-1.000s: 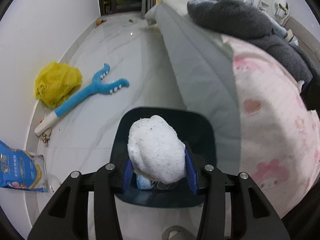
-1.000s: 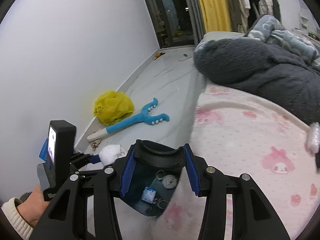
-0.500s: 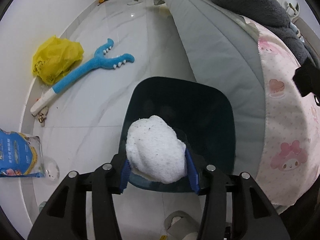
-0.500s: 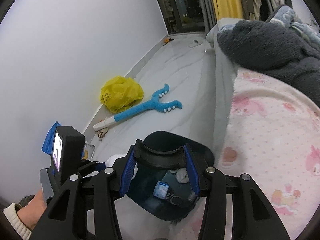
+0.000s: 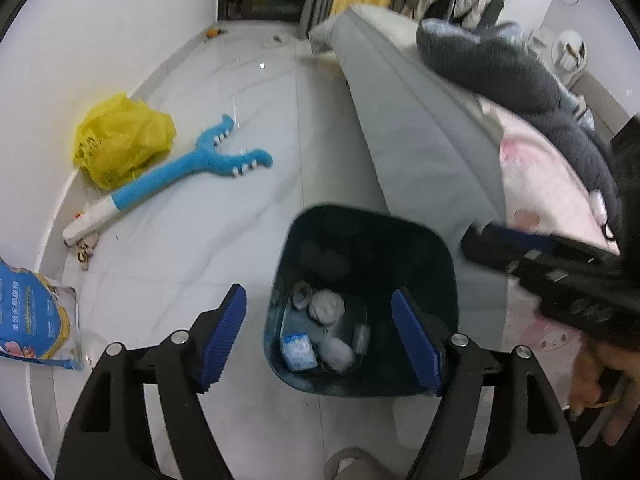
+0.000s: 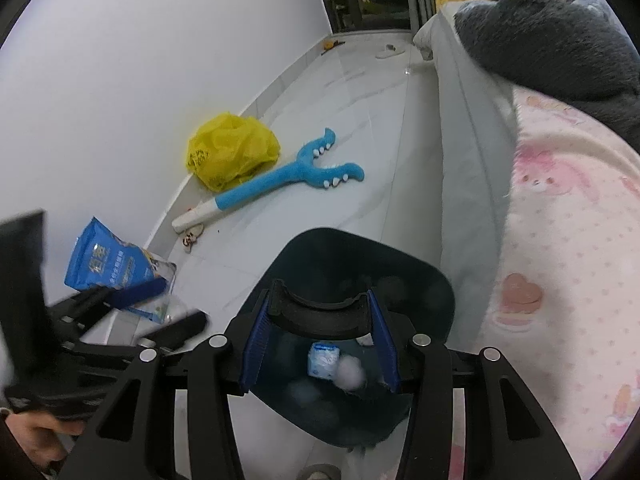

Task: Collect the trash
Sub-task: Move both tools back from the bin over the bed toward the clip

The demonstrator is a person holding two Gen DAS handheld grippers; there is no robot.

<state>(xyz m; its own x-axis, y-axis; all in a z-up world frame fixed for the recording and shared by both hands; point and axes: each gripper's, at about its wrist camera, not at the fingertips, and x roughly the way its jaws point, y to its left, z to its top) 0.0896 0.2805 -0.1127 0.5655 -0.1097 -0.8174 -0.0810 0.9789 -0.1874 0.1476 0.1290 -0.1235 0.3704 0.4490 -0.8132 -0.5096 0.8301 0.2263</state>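
Observation:
A dark bin [image 5: 360, 216] stands on the white floor beside the bed, directly under both grippers. My left gripper [image 5: 318, 294] hovers over it with its jaws opening and nothing between the blue pads. The white wad [image 5: 338, 351] lies inside the bin next to a small blue packet [image 5: 296, 350] and a crumpled tissue [image 5: 327, 306]. In the right wrist view the bin [image 6: 360, 240] is below my right gripper [image 6: 318, 304], which is shut on a black curved piece [image 6: 320, 314]. The wad [image 6: 352, 372] shows blurred beneath it.
A yellow plastic bag [image 5: 124, 140], a blue plush fork-shaped toy [image 5: 192, 168] and a blue printed pouch [image 5: 28, 316] lie along the left wall. The bed with a pink blanket [image 5: 540, 184] and a grey fleece [image 5: 500, 76] borders the right. A hand [image 6: 36, 436] grips the left tool.
My left gripper has spread its jaws and let go of the white wad, which has dropped into the bin. Both grippers have shifted over the bin; the right one has come lower.

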